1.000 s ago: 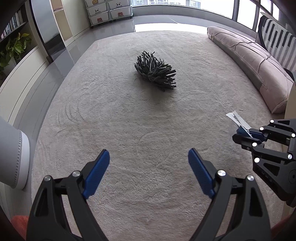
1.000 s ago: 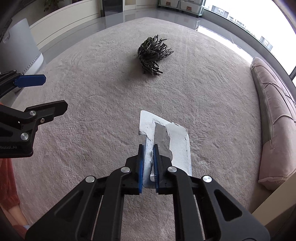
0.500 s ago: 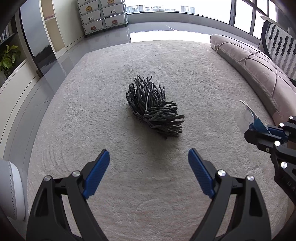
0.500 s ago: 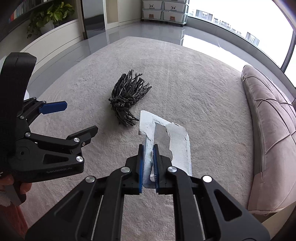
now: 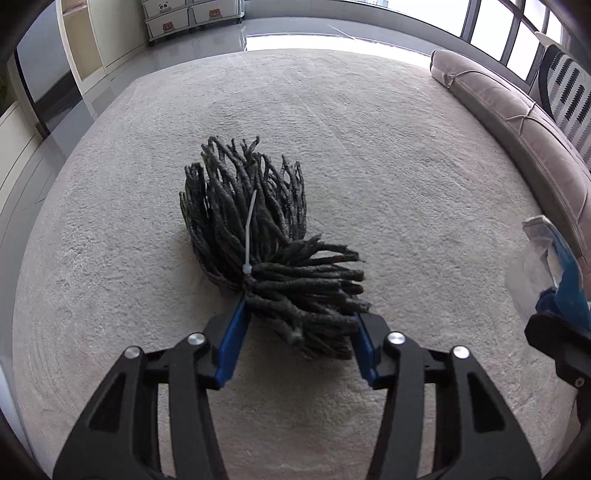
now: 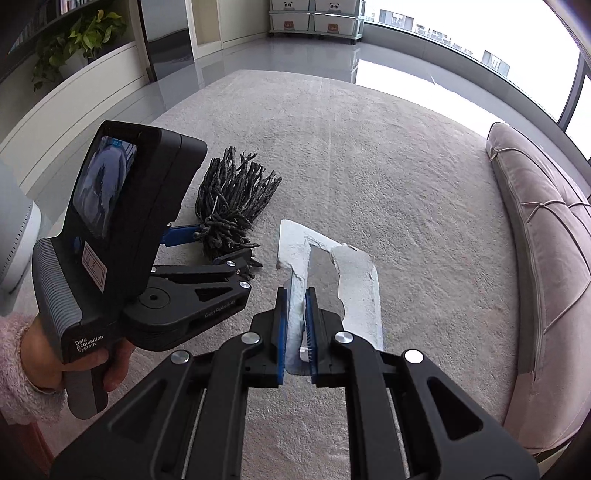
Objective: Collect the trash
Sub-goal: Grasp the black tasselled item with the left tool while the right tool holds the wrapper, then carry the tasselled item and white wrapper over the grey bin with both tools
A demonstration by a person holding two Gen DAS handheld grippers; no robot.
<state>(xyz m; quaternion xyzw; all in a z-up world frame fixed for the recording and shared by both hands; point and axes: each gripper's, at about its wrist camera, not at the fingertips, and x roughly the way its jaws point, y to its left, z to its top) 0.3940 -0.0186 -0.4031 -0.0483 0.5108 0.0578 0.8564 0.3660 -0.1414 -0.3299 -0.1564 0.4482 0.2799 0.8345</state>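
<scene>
left gripper (image 5: 299, 325): jaws part-open, straddling the near end of the mop head (image 5: 266, 243) on the carpet (image 5: 406, 166), seemingly to pinch it by the tied waist; no firm hold visible | right gripper (image 6: 295, 314): clamped on a torn wrapper (image 6: 343, 273), held aloft, likely so collected trash stays clear

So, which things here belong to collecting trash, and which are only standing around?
Job:
- dark mop head, between the left gripper fingers
- torn white wrapper, clamped in the right gripper

Only around:
- pink sofa
- potted plant
- storage drawers
</scene>
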